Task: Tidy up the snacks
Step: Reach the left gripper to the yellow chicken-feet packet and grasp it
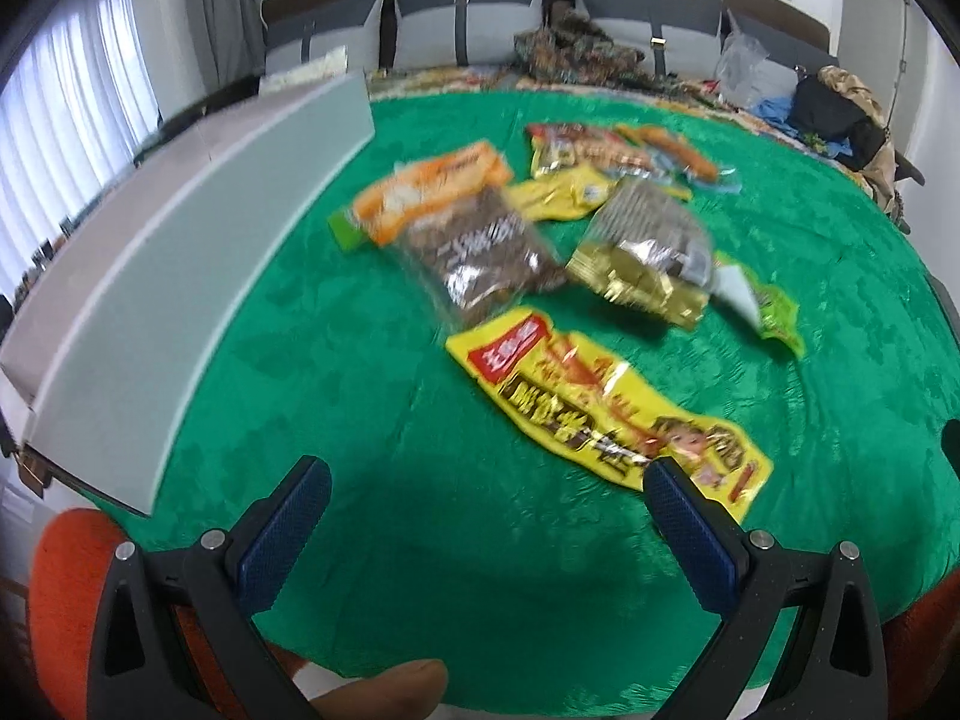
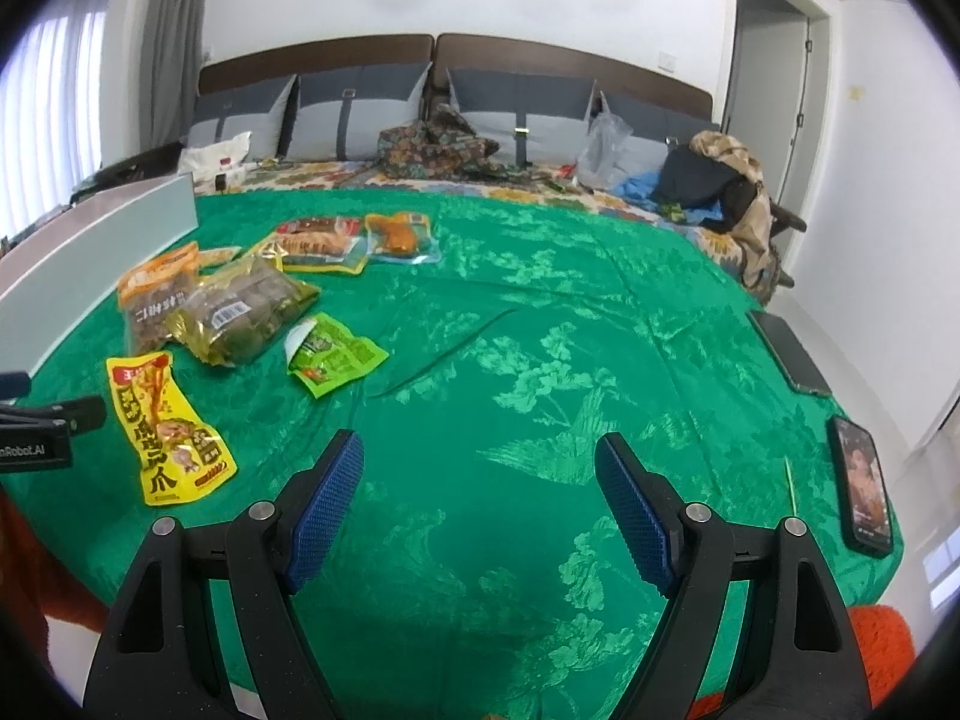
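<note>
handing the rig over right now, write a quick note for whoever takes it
Left tool: open, empty, over the green cloth, near the yellow packet.
Right tool: open, empty, over bare cloth.
Snacks lie loose on the cloth: yellow packet, orange-topped bag, gold-edged bag, small green packet, and more packets behind.
White box stands left of the pile.
Done: nothing appears sorted.
Left: all packets.
</note>
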A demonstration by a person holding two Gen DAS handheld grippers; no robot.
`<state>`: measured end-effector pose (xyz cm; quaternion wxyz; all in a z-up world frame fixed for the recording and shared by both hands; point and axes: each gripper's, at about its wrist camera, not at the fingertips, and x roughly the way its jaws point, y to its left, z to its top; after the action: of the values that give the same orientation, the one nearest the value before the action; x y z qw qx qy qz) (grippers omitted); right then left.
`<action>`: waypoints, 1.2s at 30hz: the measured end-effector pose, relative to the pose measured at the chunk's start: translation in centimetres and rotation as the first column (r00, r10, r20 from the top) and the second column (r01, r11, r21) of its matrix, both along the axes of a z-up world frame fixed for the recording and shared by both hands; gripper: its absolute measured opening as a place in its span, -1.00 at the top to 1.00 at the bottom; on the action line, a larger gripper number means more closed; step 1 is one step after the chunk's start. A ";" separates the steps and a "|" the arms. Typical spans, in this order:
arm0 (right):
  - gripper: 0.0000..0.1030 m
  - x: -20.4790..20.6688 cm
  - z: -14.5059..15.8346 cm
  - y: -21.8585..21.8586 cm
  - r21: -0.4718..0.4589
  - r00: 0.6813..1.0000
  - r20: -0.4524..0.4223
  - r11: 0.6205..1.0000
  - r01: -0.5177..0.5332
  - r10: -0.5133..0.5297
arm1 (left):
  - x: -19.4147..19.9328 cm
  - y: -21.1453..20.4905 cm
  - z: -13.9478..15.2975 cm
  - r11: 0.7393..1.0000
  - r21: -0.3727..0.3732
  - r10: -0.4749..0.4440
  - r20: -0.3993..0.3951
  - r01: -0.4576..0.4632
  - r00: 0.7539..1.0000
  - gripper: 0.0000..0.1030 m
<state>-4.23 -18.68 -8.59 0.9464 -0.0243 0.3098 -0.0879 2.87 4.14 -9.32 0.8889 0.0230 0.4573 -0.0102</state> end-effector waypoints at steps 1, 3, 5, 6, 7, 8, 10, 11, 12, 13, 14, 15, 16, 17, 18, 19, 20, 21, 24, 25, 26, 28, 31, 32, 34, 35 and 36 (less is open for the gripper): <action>-0.61 0.1 -0.2 -0.1 0.010 1.000 -0.007 1.000 0.002 -0.002 | 0.2 0.2 -0.4 1.000 -0.001 0.000 -0.008 0.000 1.000 -1.00; -0.61 0.3 -0.8 -0.8 0.054 0.999 -0.032 0.998 0.011 -0.010 | 0.7 0.6 -1.2 1.000 -0.006 0.002 -0.026 -0.002 1.000 -1.00; -0.61 0.6 -1.5 -1.6 0.111 0.998 -0.059 0.994 0.018 -0.012 | 1.0 1.3 -1.9 1.000 -0.025 0.005 -0.045 -0.006 0.999 -1.00; -0.61 0.8 -1.9 -2.0 0.153 0.997 -0.073 0.988 0.022 -0.011 | 1.2 1.8 -2.4 0.999 -0.049 -0.005 -0.064 0.001 0.998 -1.00; -0.61 0.8 -2.1 -2.3 0.181 0.997 -0.080 0.983 0.024 -0.010 | 1.3 2.1 -2.7 0.998 -0.061 -0.010 -0.073 0.006 0.997 -1.00; -0.61 0.8 -2.3 -2.6 0.207 0.996 -0.085 0.978 0.027 -0.010 | 1.4 2.6 -3.1 0.997 -0.072 -0.014 -0.087 0.008 0.996 -1.00; -0.61 0.8 -2.5 -2.6 0.229 0.996 -0.085 0.973 0.025 -0.005 | 1.4 3.2 -3.8 0.997 -0.075 -0.011 -0.099 0.004 0.995 -1.00; -0.61 0.8 -2.5 -2.5 0.231 0.996 -0.085 0.973 0.016 0.004 | 1.3 3.3 -3.9 0.999 -0.054 -0.012 -0.087 0.008 0.996 -1.00; -0.61 0.9 -2.6 -2.0 0.231 0.996 -0.089 0.973 -0.003 0.024 | 1.4 3.3 -4.0 0.999 -0.046 -0.019 -0.085 0.015 0.996 -1.00; -0.61 0.9 -2.6 -1.5 0.228 0.995 -0.091 0.973 -0.024 0.046 | 1.4 3.4 -4.0 0.999 -0.043 -0.023 -0.084 0.020 0.996 -1.00; -0.61 1.0 -2.7 -0.8 0.219 0.993 -0.093 0.974 -0.050 0.072 | 1.4 3.4 -4.0 0.999 -0.044 -0.024 -0.081 0.021 0.996 -1.00; -0.61 1.1 -2.8 -0.1 0.208 0.991 -0.097 0.975 -0.074 0.096 | 1.5 3.4 -4.0 0.999 -0.043 -0.028 -0.078 0.024 0.997 -1.00; -0.61 1.1 -3.0 0.5 0.201 0.988 -0.103 0.975 -0.093 0.115 | 1.5 3.4 -4.0 0.999 -0.042 -0.033 -0.076 0.030 0.997 -1.00; -0.61 1.3 -3.2 1.1 0.194 0.984 -0.113 0.975 -0.113 0.136 | 1.5 3.5 -4.0 0.998 -0.041 -0.041 -0.072 0.038 0.997 -1.00; -0.61 1.4 -3.6 1.7 0.183 0.980 -0.129 0.975 -0.128 0.152 | 1.5 3.5 -4.1 0.998 -0.041 -0.049 -0.067 0.046 0.997 -1.00; -0.61 1.5 -3.9 2.0 0.172 0.978 -0.141 0.976 -0.131 0.156 | 1.5 3.7 -4.0 0.998 -0.042 -0.054 -0.062 0.051 0.997 -1.00; -0.61 1.6 -4.1 2.2 0.160 0.976 -0.153 0.978 -0.132 0.156 | 1.4 3.7 -4.0 0.998 -0.043 -0.058 -0.050 0.056 0.997 -1.00; -0.61 1.7 -4.3 2.4 0.144 0.975 -0.163 0.981 -0.127 0.151 | 1.3 3.7 -4.0 0.997 -0.043 -0.059 -0.042 0.057 0.997 -1.00; -0.61 2.0 -4.9 2.4 0.125 0.973 -0.195 0.987 -0.100 0.124 | 0.9 3.8 -4.2 0.997 -0.044 -0.056 -0.016 0.056 0.998 -1.00; -0.61 2.0 -5.1 2.3 0.124 0.972 -0.203 0.988 -0.094 0.118 | 0.9 3.9 -4.2 0.998 -0.044 -0.055 -0.015 0.054 0.998 -1.00; -0.61 2.0 -5.2 2.2 0.123 0.970 -0.213 0.988 -0.089 0.114 | 0.9 3.9 -4.2 0.998 -0.045 -0.053 -0.017 0.052 0.998 -1.00; -0.61 2.1 -5.7 2.1 0.114 0.966 -0.235 0.990 -0.081 0.106 | 0.9 3.8 -4.2 0.998 -0.045 -0.051 -0.025 0.050 0.998 -1.00; -0.61 2.0 -5.8 1.9 0.118 0.965 -0.238 0.990 -0.082 0.108 | 0.9 3.8 -4.1 0.998 -0.045 -0.050 -0.036 0.049 0.998 -1.00; -0.61 2.0 -5.8 1.8 0.118 0.965 -0.238 0.990 -0.082 0.108 | 0.9 3.8 -4.1 0.998 -0.045 -0.051 -0.038 0.049 0.998 -1.00; -0.61 2.0 -5.8 1.7 0.125 0.965 -0.237 0.989 -0.081 0.109 | 1.3 3.8 -4.1 0.998 -0.046 -0.055 -0.054 0.053 0.997 -1.00; -0.61 2.1 -5.8 1.7 0.127 0.966 -0.236 0.989 -0.081 0.110 | 1.5 3.7 -4.0 0.997 -0.046 -0.059 -0.072 0.055 0.996 -1.00; -0.61 2.1 -5.8 1.7 0.125 0.966 -0.234 0.989 -0.083 0.111 | 1.9 3.8 -3.9 0.998 -0.048 -0.057 -0.110 0.052 0.992 -1.00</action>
<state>-2.10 -16.94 -14.40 0.9049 0.0042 0.4251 -0.0199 4.73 7.93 -13.23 0.8617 0.0151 0.5051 -0.0460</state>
